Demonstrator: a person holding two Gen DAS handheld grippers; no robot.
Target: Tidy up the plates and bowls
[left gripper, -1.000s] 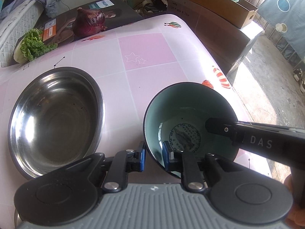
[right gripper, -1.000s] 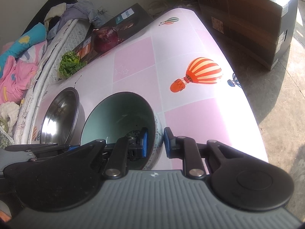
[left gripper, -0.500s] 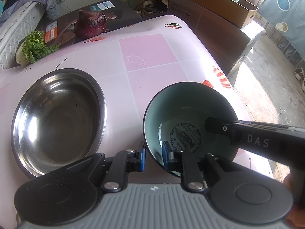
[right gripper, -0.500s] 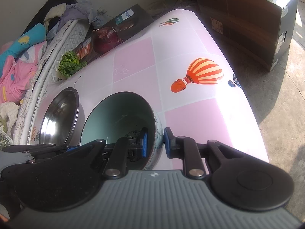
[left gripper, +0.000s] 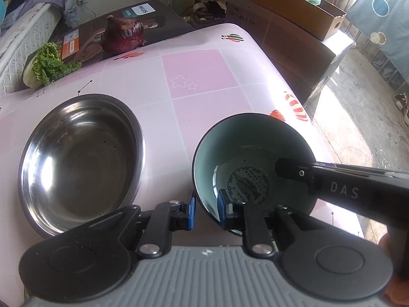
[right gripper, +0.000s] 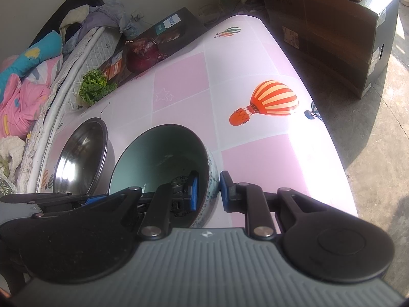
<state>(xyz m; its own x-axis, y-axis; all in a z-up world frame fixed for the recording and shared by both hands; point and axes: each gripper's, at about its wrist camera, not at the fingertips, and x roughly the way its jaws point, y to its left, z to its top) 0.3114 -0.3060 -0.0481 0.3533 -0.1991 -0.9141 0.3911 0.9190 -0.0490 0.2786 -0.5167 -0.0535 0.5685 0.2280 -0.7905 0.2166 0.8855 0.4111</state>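
1. Ceramic bowl (left gripper: 255, 158) stood near the table's (left gripper: 199, 76) right edge, just beside the steel bowl (left gripper: 79, 158). Whether it touched the cloth or hung lifted could not be told.
2. Its inside was pale teal with a dark rim; a round dark stamp sat at the bottom. In the right wrist view the outer wall (right gripper: 211, 176) showed white with blue-green pattern.
3. Left gripper (left gripper: 205, 208) was clamped on the bowl's near rim, one blue pad outside the wall, one inside.
4. Right gripper (right gripper: 208, 192) gripped the opposite side of the rim the same way: inner pad within the bowl, outer pad against the patterned wall.
5. Steel bowl was wide, shallow, shiny, with a few dark specks inside.
6. At the far end: a red onion (left gripper: 122, 34) resting on a flat dark box (left gripper: 143, 23), lettuce (left gripper: 48, 64) at its left corner.
7. Tablecloth was pink and white squares with a striped balloon print (right gripper: 273, 99).
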